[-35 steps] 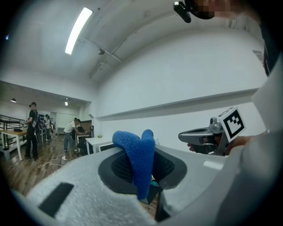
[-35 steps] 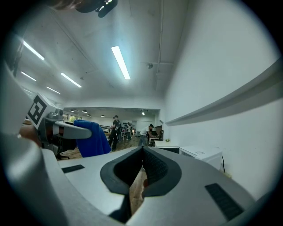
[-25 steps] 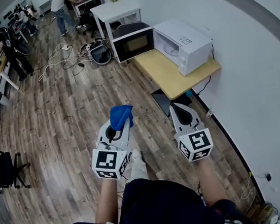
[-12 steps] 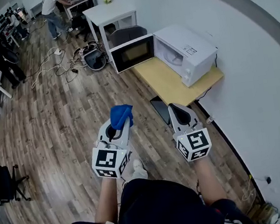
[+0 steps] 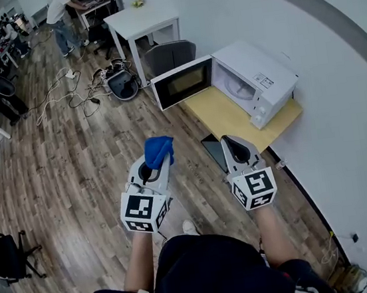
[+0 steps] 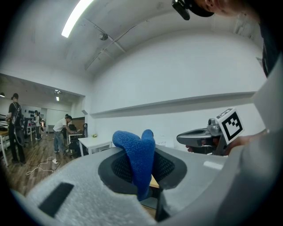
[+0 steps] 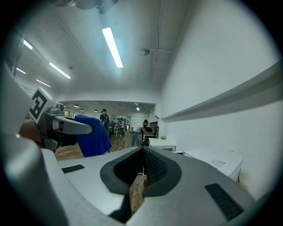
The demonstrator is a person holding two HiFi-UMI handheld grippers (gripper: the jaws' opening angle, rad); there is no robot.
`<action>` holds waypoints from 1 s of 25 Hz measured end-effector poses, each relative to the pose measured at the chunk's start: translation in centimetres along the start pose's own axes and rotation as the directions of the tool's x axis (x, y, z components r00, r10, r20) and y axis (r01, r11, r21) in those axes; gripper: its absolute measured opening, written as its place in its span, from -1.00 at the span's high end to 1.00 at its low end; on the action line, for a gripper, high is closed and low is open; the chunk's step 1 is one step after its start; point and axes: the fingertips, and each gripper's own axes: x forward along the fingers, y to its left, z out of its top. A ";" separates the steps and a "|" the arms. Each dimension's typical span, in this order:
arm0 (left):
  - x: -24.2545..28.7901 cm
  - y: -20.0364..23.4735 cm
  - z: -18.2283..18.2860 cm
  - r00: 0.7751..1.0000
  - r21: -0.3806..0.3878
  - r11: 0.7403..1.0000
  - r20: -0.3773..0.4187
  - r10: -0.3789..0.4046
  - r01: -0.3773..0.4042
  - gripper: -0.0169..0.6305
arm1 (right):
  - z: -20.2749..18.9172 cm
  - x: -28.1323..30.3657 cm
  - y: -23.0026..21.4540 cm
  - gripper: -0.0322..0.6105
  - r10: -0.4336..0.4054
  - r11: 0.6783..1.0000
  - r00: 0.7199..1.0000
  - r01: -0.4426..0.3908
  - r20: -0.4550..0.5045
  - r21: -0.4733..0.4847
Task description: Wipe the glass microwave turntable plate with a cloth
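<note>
Wood floor under left gripper, blue cloth between its jaws

Head cam: up high on person, faces fwd & steeply down. L gripper and R gripper close under it, at 7 and 5 o'clock. Microwave further off at 1 o'clock.

L gripper cam: sits low behind own jaws, looks level along them. Cloth v. near, dead centre. R gripper at 3 o'clock.

R gripper cam: same set-up, L gripper at 9 o'clock.

All 3 views share white table, far off.
</note>
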 end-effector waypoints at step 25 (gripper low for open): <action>10.9 8.3 -3.2 0.997 -0.023 0.998 -0.054 -0.057 0.055 0.78 | -2.4 14.4 -3.2 0.87 0.000 1.000 0.999 0.001 -0.041 0.027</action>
